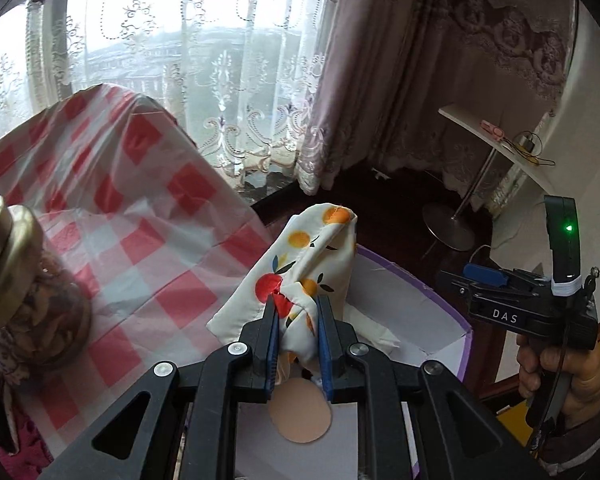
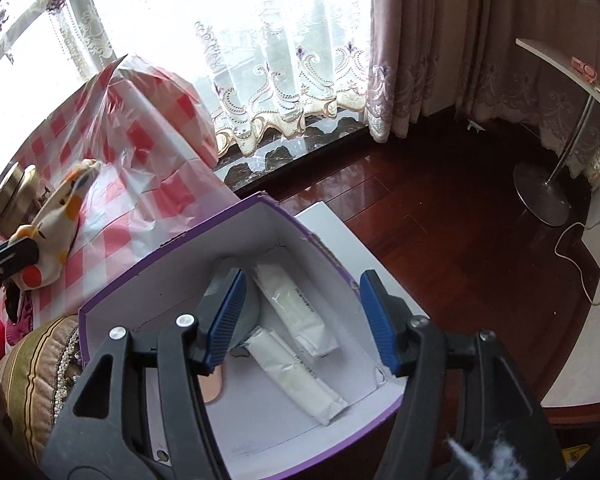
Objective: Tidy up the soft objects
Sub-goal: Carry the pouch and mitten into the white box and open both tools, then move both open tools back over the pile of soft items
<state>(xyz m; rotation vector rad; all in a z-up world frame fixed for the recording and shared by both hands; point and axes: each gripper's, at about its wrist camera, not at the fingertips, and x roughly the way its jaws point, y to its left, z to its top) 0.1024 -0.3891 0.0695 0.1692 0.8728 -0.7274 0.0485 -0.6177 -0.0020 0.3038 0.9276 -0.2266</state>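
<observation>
The fruit-print fabric pouch (image 1: 300,276) is shown clamped near its lower end between the nearly closed blue pads of the left gripper (image 1: 298,320). It is carried above the near edge of the purple-rimmed box (image 2: 260,216), beside the checked tablecloth (image 1: 140,216) and the brass-lidded jar (image 1: 28,280). The long axis of the pouch is directed up and away from the gripper, its free end leaning slightly toward the box in the left wrist view. The right gripper (image 2: 304,320) is held over the box interior with its jaws well apart and nothing between them; two white wrapped packets (image 2: 300,312) and a grey pad (image 2: 244,312) are seen lying on the box floor. The step in hand is judged to be the transfer of the pouch into the box. For the next move, the pouch would need to be brought over the open interior, tipped toward level, lowered, and released clear of the right gripper.
</observation>
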